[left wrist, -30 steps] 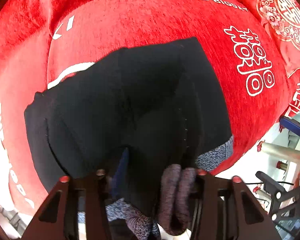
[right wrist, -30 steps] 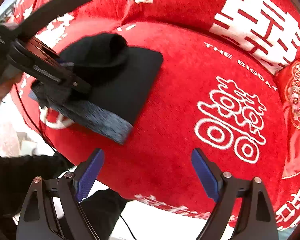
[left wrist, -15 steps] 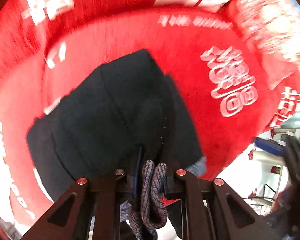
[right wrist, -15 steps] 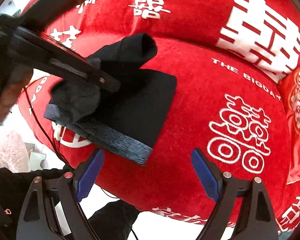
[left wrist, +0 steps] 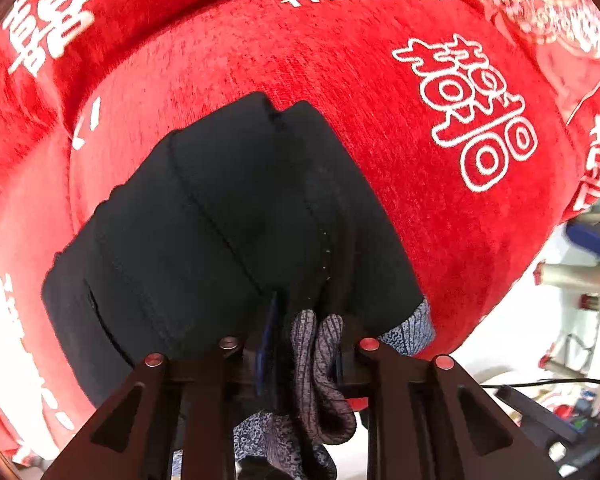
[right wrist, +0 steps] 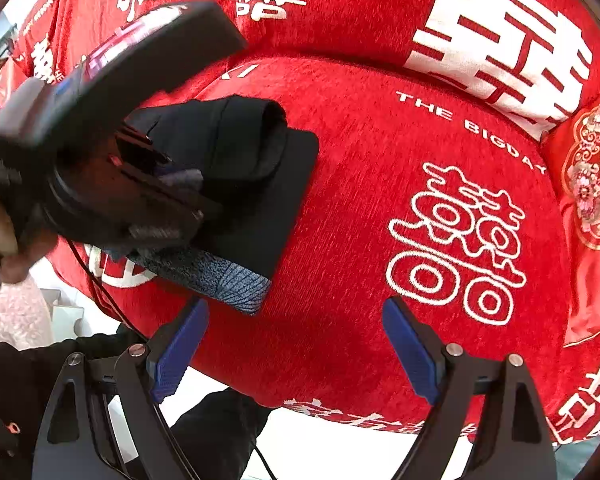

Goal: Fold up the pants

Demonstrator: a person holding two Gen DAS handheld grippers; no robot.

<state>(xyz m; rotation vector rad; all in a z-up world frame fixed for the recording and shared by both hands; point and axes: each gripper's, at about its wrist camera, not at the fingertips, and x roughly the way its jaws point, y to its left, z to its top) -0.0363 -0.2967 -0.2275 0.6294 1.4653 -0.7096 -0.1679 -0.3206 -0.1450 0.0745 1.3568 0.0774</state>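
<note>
Left gripper (left wrist: 300,344) jaws, just eased slightly, grasp the black pants' grey knit waistband (left wrist: 320,360), lifting it to fold. Right gripper (right wrist: 296,344) jaws released, waiting above the red cushion (right wrist: 380,220).

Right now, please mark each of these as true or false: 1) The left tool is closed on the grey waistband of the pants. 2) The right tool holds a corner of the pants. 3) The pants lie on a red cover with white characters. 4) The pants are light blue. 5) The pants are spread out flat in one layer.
1) True: the left tool pinches the grey knit waistband.
2) False: the right tool stands open and empty over the red cover, apart from the pants.
3) True.
4) False: they are black, with a grey-blue waistband.
5) False: they are already folded, with a layer lifted by the left tool.
</note>
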